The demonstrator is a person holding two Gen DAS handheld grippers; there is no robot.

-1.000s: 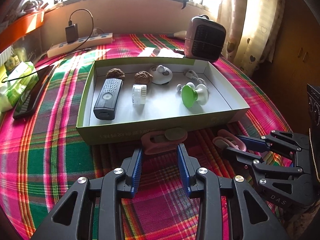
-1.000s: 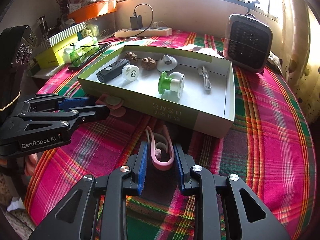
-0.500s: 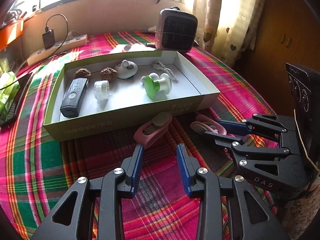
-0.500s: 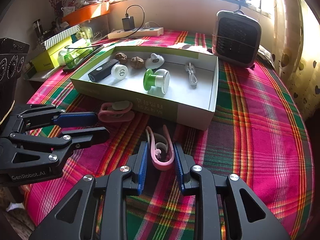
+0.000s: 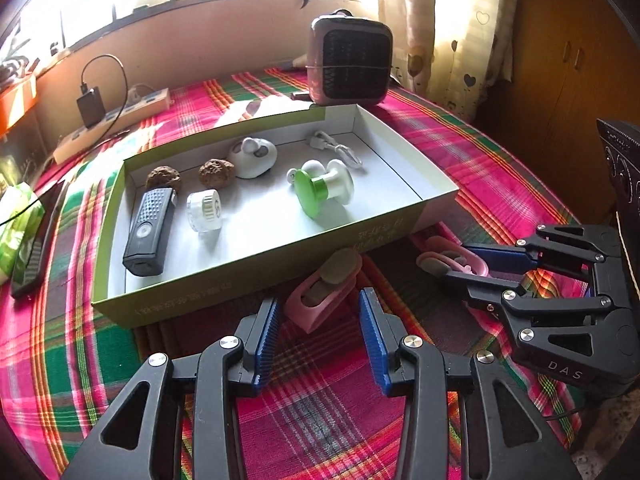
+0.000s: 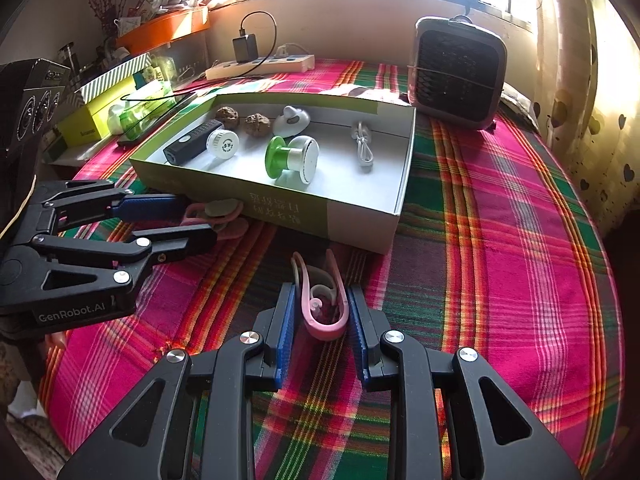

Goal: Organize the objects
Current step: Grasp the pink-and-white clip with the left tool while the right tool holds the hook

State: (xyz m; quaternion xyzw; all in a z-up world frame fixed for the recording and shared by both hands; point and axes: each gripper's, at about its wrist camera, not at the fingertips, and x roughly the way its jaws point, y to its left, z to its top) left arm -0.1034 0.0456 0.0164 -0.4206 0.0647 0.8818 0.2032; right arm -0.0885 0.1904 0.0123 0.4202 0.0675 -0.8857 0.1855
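Sunlit window glass runs along the back of the room, and below it a plaid cloth (image 5: 500, 184) in pink, green and orange covers the table. On the cloth lies a shallow cardboard box (image 5: 256, 276), open at the top. Inside it, seen from the left wrist view, are a black remote (image 5: 148, 226) at nine o'clock, a small clear jar (image 5: 205, 210) just beside it, two brown walnuts (image 5: 162, 178) toward eleven o'clock, a white mouse-shaped gadget (image 5: 253, 157) at twelve, a coiled white cable (image 5: 338, 151) at one, and a green-and-white spool (image 5: 320, 188) near the middle. A square grey fan heater (image 5: 350, 66) stands beyond the box, and a power strip (image 5: 112, 128) lies at ten o'clock.

Just outside the box's near wall rests a pink clip (image 5: 324, 288). The left gripper (image 5: 318, 318) has just been spreading its jaws; the clip lies ahead between the blue pads, which stand clear of it.

At three o'clock from there, the right gripper (image 6: 322, 320) pinches a pink earhook (image 6: 320, 300) between its pads, low over the cloth.
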